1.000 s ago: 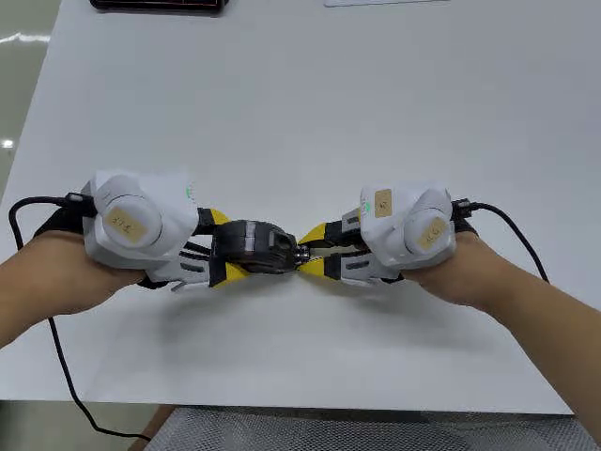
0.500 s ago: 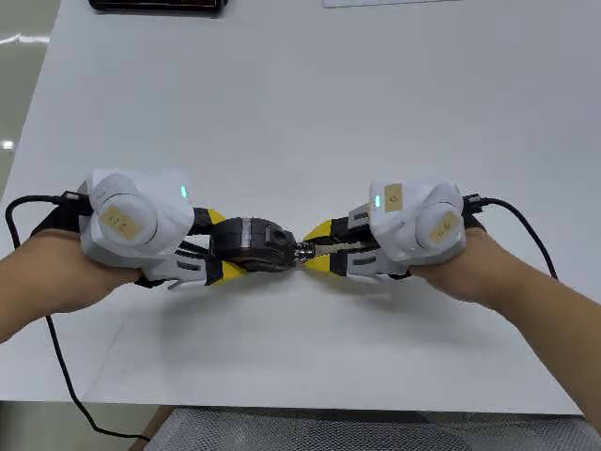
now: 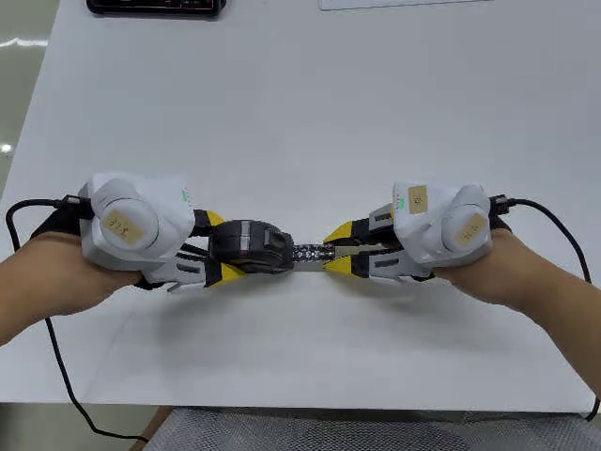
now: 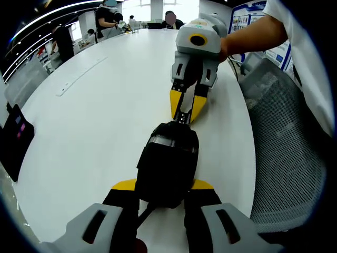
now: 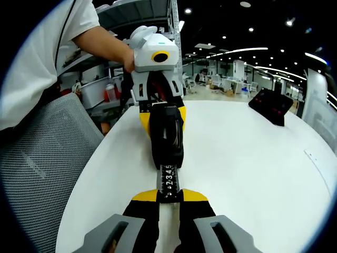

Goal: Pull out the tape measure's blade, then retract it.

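Note:
A black tape measure (image 3: 247, 247) lies low over the white table (image 3: 310, 113), and my left gripper (image 3: 223, 246) is shut on its case (image 4: 168, 166). A short stretch of blade (image 3: 311, 254) with printed numbers (image 5: 169, 181) runs out of the case to the right. My right gripper (image 3: 338, 250) is shut on the blade's tip, its yellow fingertips (image 5: 194, 196) on either side of it. In the left gripper view the right gripper (image 4: 185, 110) faces me across the case. In the right gripper view the left gripper (image 5: 158, 108) holds the case (image 5: 167, 134) at the far end.
A dark flat device (image 3: 155, 6) sits at the table's far edge, also seen as a black device (image 5: 270, 105) at the right. A mesh chair (image 3: 357, 432) stands at the table's near edge. Cables (image 3: 56, 357) trail from both grippers. People stand in the distance (image 4: 110, 16).
My right gripper has moved to the right, away from the case, drawing out a short length of blade. The left gripper and the case have stayed in place.

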